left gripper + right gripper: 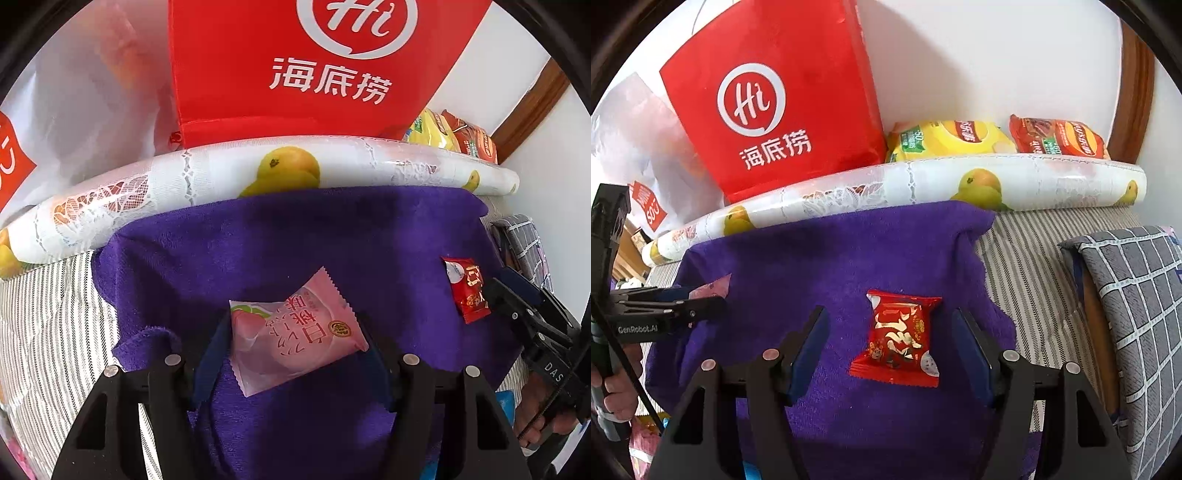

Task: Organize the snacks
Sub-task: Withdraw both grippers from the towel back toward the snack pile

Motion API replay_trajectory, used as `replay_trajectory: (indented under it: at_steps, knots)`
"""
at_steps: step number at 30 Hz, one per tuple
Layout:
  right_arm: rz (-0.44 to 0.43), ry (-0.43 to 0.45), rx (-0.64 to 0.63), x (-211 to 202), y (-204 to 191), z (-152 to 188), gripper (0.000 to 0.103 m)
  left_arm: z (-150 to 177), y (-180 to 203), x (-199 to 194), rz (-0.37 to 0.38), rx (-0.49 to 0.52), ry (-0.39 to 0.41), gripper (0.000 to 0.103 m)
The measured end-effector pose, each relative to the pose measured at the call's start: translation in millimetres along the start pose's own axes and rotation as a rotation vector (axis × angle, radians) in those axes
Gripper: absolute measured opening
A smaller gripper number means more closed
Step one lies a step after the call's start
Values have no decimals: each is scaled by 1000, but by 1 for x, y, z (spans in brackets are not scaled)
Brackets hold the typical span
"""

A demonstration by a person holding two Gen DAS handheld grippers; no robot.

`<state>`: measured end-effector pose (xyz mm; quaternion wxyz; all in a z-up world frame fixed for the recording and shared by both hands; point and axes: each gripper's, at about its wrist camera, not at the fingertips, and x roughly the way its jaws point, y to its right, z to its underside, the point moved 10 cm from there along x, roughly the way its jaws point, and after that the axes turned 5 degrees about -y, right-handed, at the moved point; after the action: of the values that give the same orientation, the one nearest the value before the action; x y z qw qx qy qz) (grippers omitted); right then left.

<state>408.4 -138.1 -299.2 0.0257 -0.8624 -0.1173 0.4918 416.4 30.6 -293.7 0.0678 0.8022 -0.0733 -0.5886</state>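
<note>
A pink peach snack packet [295,332] lies on the purple towel [295,240], between the fingers of my left gripper [291,332]; the pads sit at its two sides, seemingly closed on it. A red snack packet [899,339] lies flat on the same towel [831,266] between the open fingers of my right gripper [890,339], with a gap on each side. The red packet also shows in the left wrist view [466,290], beside the right gripper [517,306]. The left gripper [701,302] shows at the left of the right wrist view with the pink packet [714,286].
A red paper bag [783,99] stands at the back behind a rolled fruit-print cloth [923,181]. Yellow [945,142] and red [1060,138] chip bags lie beside it against the wall. A grey checked cushion [1137,295] lies at the right. A white plastic bag [74,110] sits left.
</note>
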Motion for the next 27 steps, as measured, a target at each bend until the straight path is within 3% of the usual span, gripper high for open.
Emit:
replay_trajectory:
  at_steps: [5,12,19,27]
  knots:
    - [12,-1,3,0,1,1,68,-3,3,-7,11,4,29,75]
    - [27,20,11,-6,6,-1,68,-6,8,-27,19,26,73,76]
    - [111,74,-5,-32,7,-14,68,-9,10,-51,26,41,138,76]
    - [52,88,44,-74,2,-10,68,-9,16,-81,45,54,202,76]
